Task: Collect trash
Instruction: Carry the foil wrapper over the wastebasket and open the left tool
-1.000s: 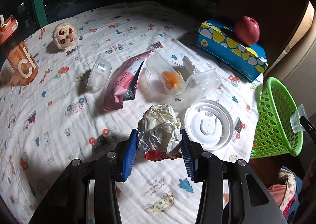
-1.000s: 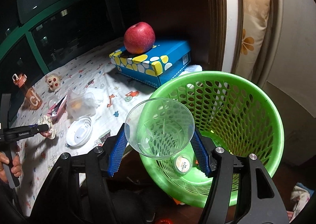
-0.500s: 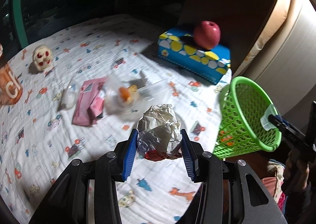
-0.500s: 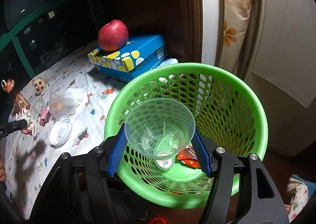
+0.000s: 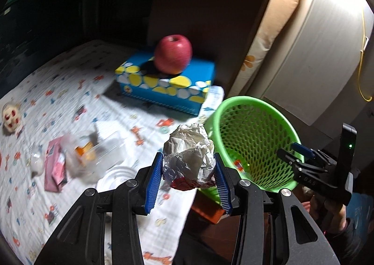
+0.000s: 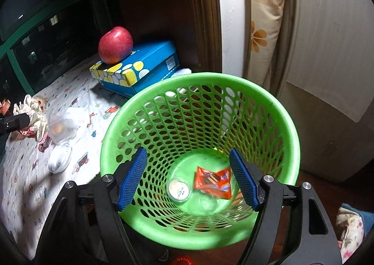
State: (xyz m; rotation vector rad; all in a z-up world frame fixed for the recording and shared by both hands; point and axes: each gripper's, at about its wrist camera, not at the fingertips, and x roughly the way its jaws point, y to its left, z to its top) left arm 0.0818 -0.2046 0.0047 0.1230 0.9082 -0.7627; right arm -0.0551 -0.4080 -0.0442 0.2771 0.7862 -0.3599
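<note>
Left hand-held gripper (image 5: 188, 179): blue pads clamped on a crumpled paper ball (image 5: 188, 156), held above the patterned bedsheet (image 5: 58, 92) beside the green basket (image 6: 289, 129). Right hand-held gripper (image 6: 188, 178): jaws just opened wide, nothing between them, over the basket, where a clear cup (image 6: 206, 204), small lid (image 6: 178, 189) and orange wrapper (image 6: 213, 182) lie.

A red apple (image 6: 115, 44) sits on a blue box (image 6: 138, 71) with yellow and white spots. The basket (image 6: 275, 110) is bright green; the cloth (image 5: 70, 82) is white with small coloured cartoon vehicles.
</note>
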